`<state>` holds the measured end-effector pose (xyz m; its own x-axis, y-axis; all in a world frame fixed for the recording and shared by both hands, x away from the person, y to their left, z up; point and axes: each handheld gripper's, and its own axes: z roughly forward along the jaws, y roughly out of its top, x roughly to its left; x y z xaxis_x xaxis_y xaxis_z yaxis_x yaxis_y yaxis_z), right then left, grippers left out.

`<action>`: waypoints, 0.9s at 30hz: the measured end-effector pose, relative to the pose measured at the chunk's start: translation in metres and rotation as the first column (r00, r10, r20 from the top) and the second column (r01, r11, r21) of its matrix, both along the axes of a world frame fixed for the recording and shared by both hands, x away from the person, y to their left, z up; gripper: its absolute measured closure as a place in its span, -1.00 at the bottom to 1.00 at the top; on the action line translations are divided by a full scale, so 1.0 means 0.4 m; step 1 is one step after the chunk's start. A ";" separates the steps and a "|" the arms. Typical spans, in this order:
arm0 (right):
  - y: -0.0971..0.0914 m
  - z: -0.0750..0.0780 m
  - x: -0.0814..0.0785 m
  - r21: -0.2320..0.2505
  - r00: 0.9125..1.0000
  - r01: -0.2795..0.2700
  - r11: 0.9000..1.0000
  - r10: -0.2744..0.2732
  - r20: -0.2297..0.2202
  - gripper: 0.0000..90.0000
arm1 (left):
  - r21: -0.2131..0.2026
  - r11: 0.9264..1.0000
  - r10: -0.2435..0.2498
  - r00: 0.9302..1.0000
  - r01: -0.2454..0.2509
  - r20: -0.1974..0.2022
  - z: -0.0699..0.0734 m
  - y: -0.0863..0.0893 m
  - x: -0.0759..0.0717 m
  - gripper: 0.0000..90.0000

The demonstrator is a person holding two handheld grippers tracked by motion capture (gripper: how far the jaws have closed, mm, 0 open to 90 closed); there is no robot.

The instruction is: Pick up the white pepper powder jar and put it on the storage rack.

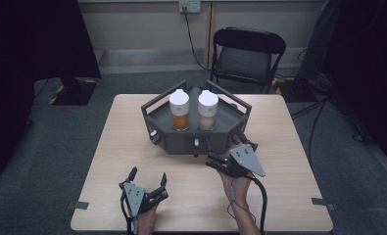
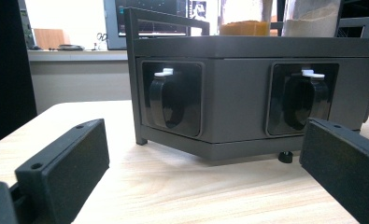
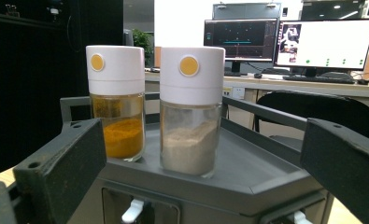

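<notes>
The right gripper (image 1: 225, 159), jaws apart, faces the upright beige spice jar (image 3: 190, 109), nearer than the open left gripper (image 1: 147, 177).

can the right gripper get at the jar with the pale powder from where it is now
Probably yes: the right gripper is open, raised at the rack's front edge, and the pale powder jar stands straight ahead between its jaws with nothing in front.

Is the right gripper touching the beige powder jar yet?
Apart. In the right gripper view the right gripper has its jaws spread wide either side of the beige powder jar, with clear gaps to both.
</notes>
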<state>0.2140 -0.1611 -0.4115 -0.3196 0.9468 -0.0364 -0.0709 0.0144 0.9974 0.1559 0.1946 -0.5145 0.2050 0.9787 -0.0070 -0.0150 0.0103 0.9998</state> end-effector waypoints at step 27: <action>-0.019 -0.071 -0.077 0.001 0.999 0.047 0.999 -0.047 -0.027 -1.00 | 0.000 1.000 0.000 1.000 0.000 0.000 0.000 0.000 0.000 -0.98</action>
